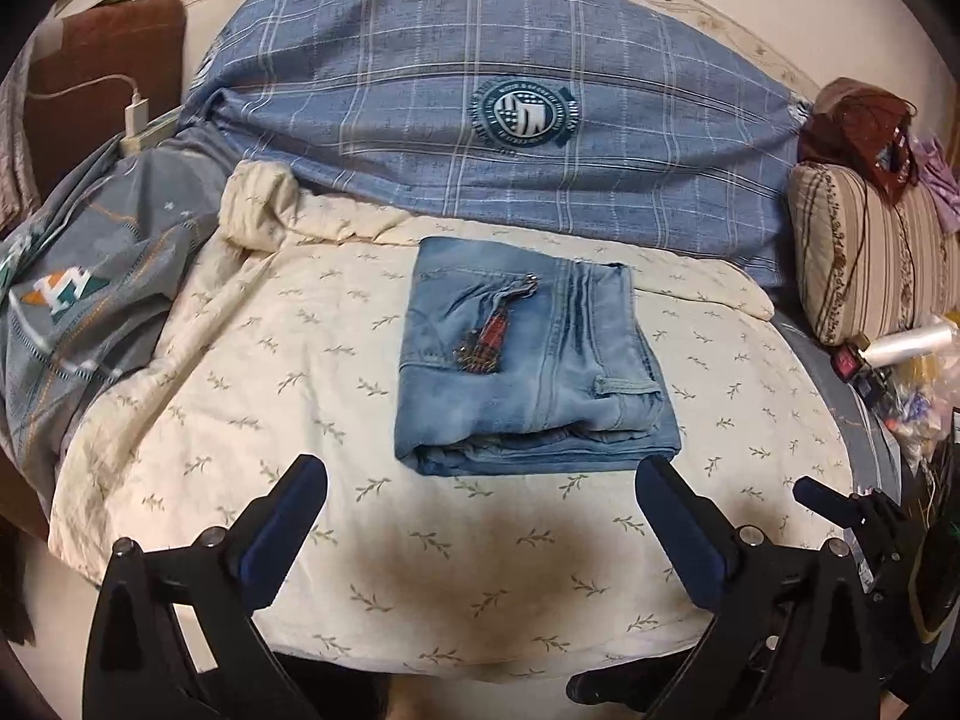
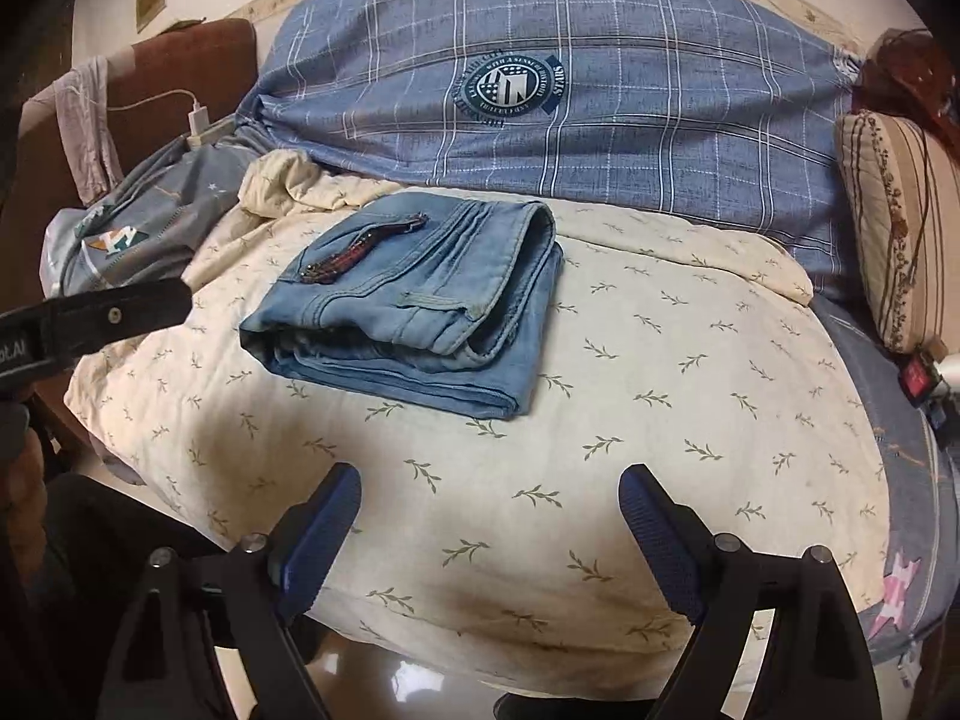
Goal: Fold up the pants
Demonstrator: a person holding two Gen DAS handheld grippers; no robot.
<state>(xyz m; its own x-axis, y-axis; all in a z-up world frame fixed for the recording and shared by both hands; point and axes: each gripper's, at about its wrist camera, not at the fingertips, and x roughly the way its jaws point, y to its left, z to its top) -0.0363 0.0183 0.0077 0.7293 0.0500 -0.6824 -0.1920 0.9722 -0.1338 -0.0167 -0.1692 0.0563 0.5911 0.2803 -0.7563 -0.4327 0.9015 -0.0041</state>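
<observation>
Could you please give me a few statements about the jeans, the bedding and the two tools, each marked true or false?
1. The jeans lie folded in a compact stack on the cream quilt. True.
2. The left tool grips the jeans. False: it is open, short of them.
3. A blue checked cover lies behind the jeans. True.
4. The right tool holds a trouser leg. False: it is open and empty.
</observation>
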